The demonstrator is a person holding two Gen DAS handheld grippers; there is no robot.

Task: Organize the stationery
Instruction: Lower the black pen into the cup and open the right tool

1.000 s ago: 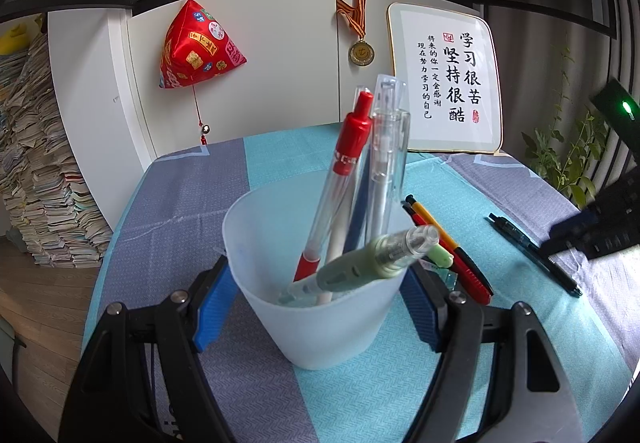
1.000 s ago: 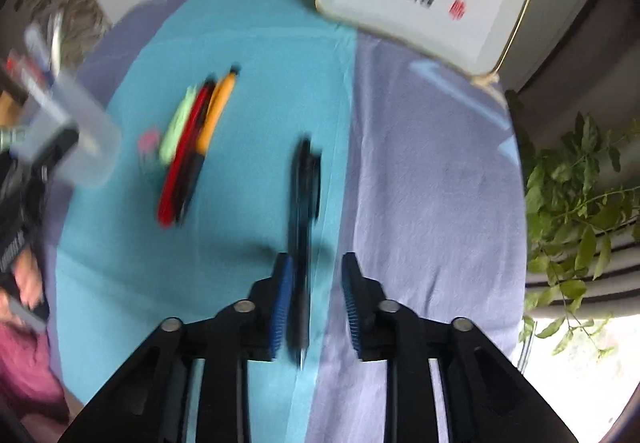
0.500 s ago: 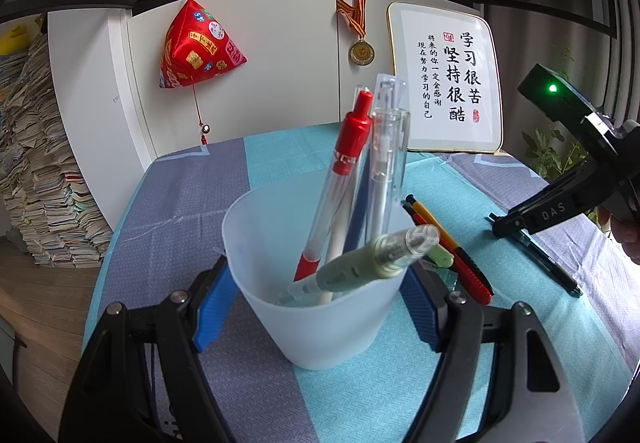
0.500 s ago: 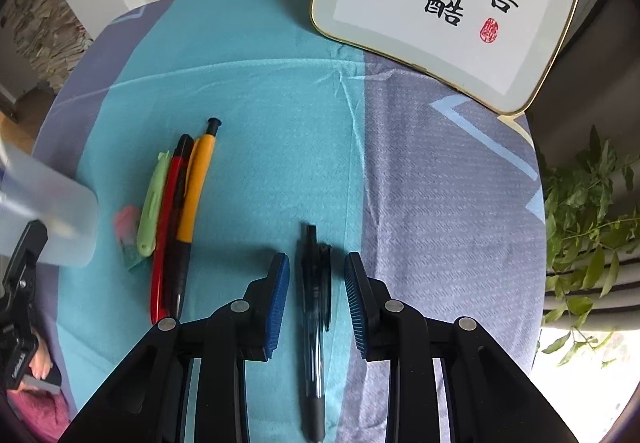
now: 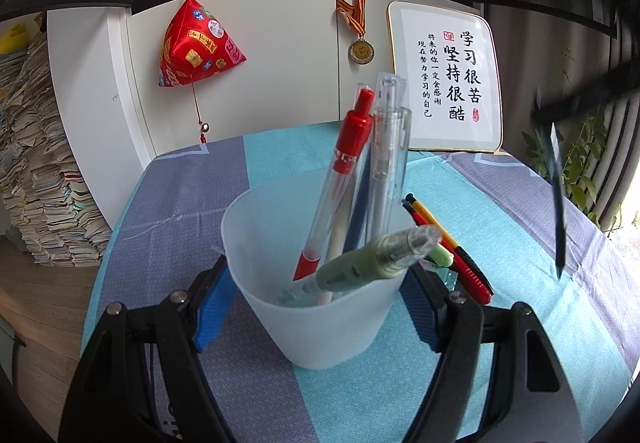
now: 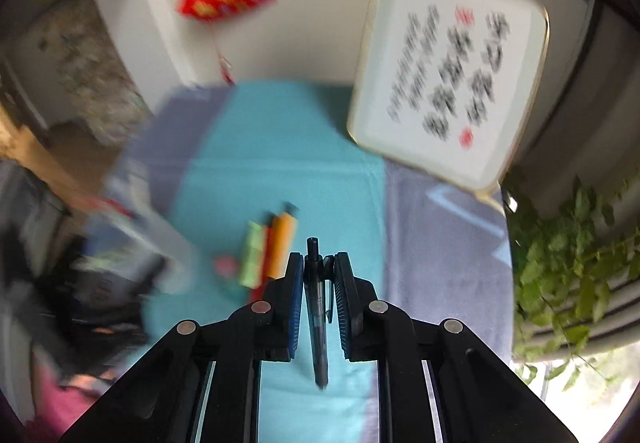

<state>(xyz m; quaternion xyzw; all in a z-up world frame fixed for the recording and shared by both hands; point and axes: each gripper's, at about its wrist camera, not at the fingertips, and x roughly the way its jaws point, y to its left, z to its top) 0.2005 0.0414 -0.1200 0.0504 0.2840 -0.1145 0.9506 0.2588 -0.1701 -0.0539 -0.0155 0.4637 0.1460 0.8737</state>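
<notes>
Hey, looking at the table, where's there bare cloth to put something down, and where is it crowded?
Free: the grey stripe left of the translucent cup, the teal band between the cup and the framed calligraphy board, and the grey cloth under the board's lower edge. Crowded: right beside the cup, where the orange, red and green pens lie bunched.

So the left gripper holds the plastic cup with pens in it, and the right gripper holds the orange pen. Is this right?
Not quite. The right gripper holds a black pen, not the orange pen, which lies on the tablecloth; the right wrist view shows it. The left gripper does hold the plastic cup with pens in it.
</notes>
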